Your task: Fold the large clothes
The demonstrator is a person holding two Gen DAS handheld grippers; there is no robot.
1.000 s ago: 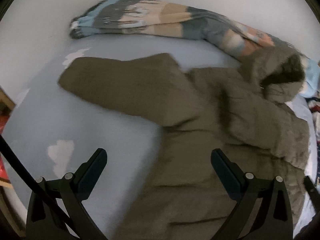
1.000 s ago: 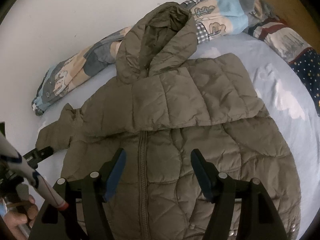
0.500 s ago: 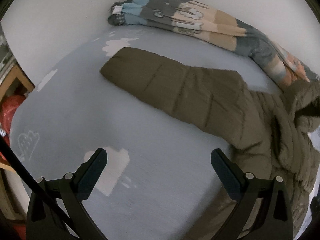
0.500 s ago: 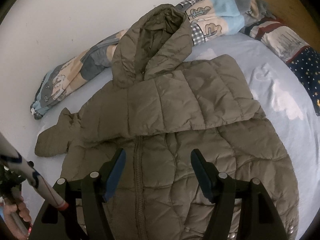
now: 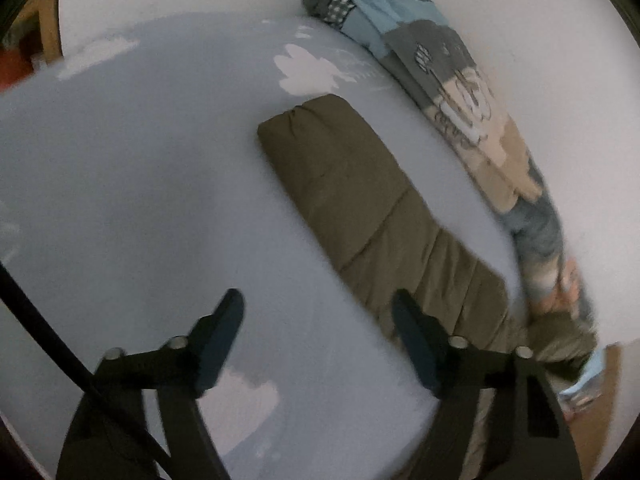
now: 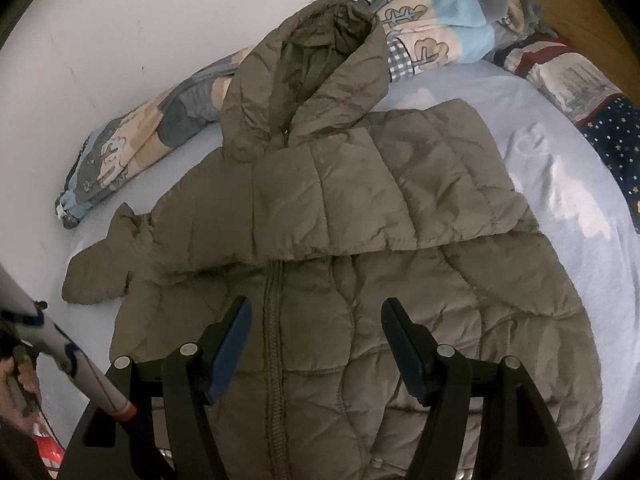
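An olive hooded puffer jacket point(image 6: 360, 208) lies front up on the light blue bed sheet point(image 5: 120, 180). One sleeve is folded across its chest and the hood point(image 6: 316, 60) points at the wall. The other sleeve point(image 5: 360, 192) stretches out flat toward the cuff. My left gripper point(image 5: 318, 300) hovers over the sheet at that sleeve's near edge. Its jaws are closing with nothing pinched between them. My right gripper point(image 6: 316, 306) hangs open above the jacket's front beside the zipper point(image 6: 272, 320), holding nothing.
A rolled patchwork blanket point(image 5: 460, 92) runs along the white wall behind the jacket. Star-patterned bedding point(image 6: 608, 136) and a wooden headboard point(image 6: 560, 4) sit at the far right. A person's hand point(image 6: 16, 380) shows at the lower left of the right wrist view.
My left gripper swung from above the jacket's body out along the sleeve, rolled, and its jaws narrowed. The sleeve now lies straighter. My right gripper stayed put.
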